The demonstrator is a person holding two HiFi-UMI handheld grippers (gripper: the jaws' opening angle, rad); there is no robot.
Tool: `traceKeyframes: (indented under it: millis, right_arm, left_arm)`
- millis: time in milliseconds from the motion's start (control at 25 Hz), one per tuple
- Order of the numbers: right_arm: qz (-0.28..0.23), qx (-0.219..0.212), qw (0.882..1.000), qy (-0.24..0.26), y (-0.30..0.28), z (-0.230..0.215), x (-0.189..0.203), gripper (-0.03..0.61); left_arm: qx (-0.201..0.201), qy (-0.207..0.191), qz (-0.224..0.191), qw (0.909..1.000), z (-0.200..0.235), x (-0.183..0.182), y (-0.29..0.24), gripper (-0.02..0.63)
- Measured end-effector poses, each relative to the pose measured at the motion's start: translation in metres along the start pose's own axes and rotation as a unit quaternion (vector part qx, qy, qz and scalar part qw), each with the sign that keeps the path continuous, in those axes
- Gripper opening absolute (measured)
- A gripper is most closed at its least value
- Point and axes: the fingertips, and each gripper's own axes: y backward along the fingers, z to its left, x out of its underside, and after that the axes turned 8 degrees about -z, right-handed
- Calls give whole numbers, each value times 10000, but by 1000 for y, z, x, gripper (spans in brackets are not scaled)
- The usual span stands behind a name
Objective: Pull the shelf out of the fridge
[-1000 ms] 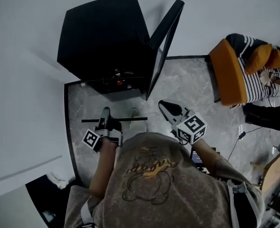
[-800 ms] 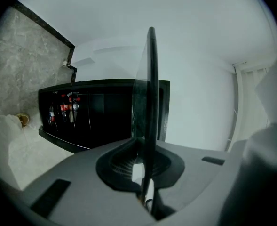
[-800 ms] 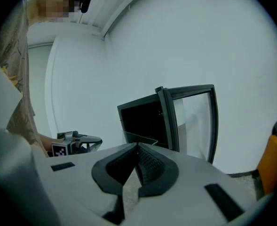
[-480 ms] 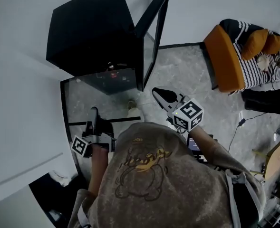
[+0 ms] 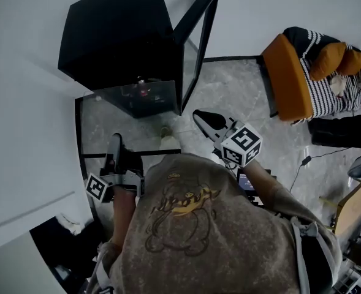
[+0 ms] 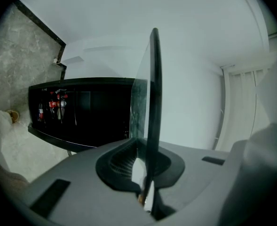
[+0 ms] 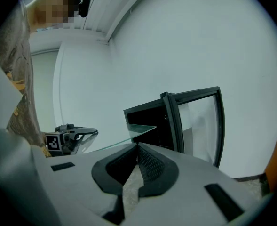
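Observation:
A black mini fridge (image 5: 116, 41) stands on the marble floor with its glass door (image 5: 198, 41) swung open. The glass shelf (image 5: 106, 121) with a black rim hangs level in front of the fridge opening, outside it. My left gripper (image 5: 114, 149) is shut on the shelf's near black edge (image 6: 153, 102), which runs up between its jaws (image 6: 145, 192). My right gripper (image 5: 206, 120) floats to the right of the shelf with its jaws shut and nothing in them. From the right gripper view, the shelf (image 7: 129, 135) reaches from the left gripper (image 7: 72, 133) toward the fridge (image 7: 152, 121).
Bottles (image 6: 53, 105) stand inside the fridge. An orange chair (image 5: 290, 84) with a striped cushion sits at the right, and a person's dark legs (image 5: 345, 133) lie beside it. A cable (image 5: 306, 161) trails on the floor. White walls close in at the left and back.
The shelf has slid out of the fridge toward me, carried by my left gripper, which has drawn back and left. The right gripper has stayed beside it.

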Motion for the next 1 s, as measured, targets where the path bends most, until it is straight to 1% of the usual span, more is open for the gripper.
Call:
traceKeyframes:
  millis: [320,520,720,1000]
  right_arm:
    - [-7,-198,9998,-56,-2,3,2,21]
    - [20,-571,9983,-145,-5,12,0,21]
    - [141,-991,9949,-105,-7,12,-6,21]
    - [188,-1172,9929,2,-1,9,-10,21]
  left_arm:
    - [82,-178,37,9998,-5,4,-9,21]
    - [38,-235,53,9997,0,7,-10,20]
    - [39,-168,-66,9998,7,7,-5,21]
    - [-1,-121,-274,9996,18,3,7,20]
